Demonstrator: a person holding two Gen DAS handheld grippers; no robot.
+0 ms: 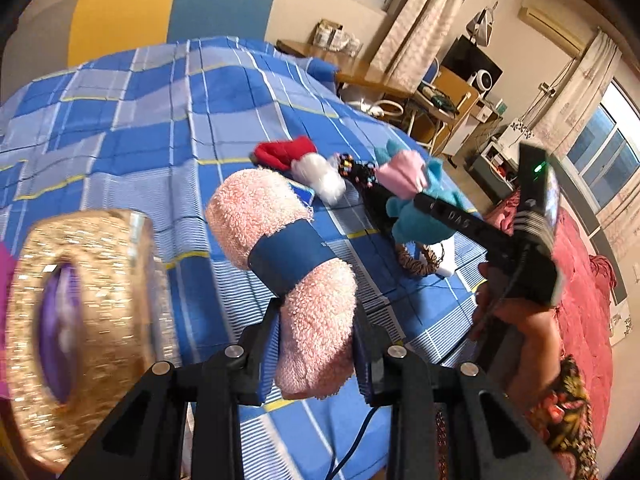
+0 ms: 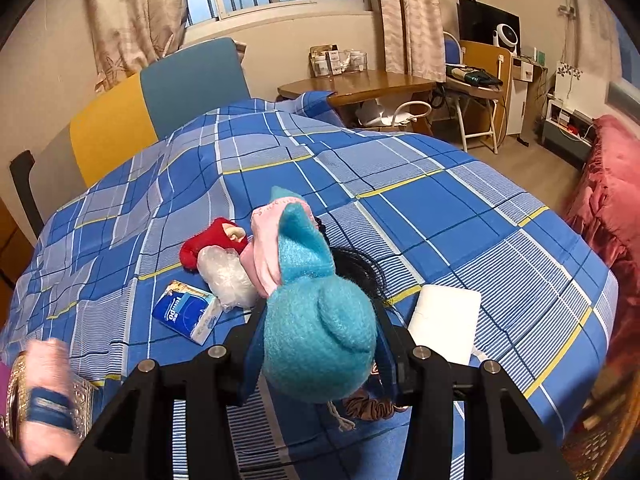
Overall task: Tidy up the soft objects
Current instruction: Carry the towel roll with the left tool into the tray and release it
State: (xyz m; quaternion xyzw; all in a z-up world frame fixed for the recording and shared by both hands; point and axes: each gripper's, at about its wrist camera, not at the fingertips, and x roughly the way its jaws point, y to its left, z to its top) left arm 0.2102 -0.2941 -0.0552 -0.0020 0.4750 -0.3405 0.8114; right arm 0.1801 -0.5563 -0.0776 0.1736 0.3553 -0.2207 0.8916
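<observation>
My left gripper (image 1: pixel 316 344) is shut on a rolled pink towel (image 1: pixel 288 248) with a blue band, held above the blue checked bedspread (image 1: pixel 160 120) next to a gold glittery basket (image 1: pixel 80 320) at the left. My right gripper (image 2: pixel 320 344) is shut on a teal plush toy (image 2: pixel 316 320) with a pink cloth part (image 2: pixel 268 256), lifted over the bed. In the left wrist view the right gripper (image 1: pixel 416 196) shows at the right with the teal plush (image 1: pixel 420 216). A red and white plush (image 1: pixel 300 160) lies on the bed.
On the bed lie a blue tissue pack (image 2: pixel 186 312), a clear plastic bag (image 2: pixel 228 276), a white block (image 2: pixel 444 324), a black netted item (image 2: pixel 360 268) and a leopard scrunchie (image 1: pixel 416 264). A red quilt (image 2: pixel 608 216) is at the right. A wooden table (image 2: pixel 360 84) stands behind.
</observation>
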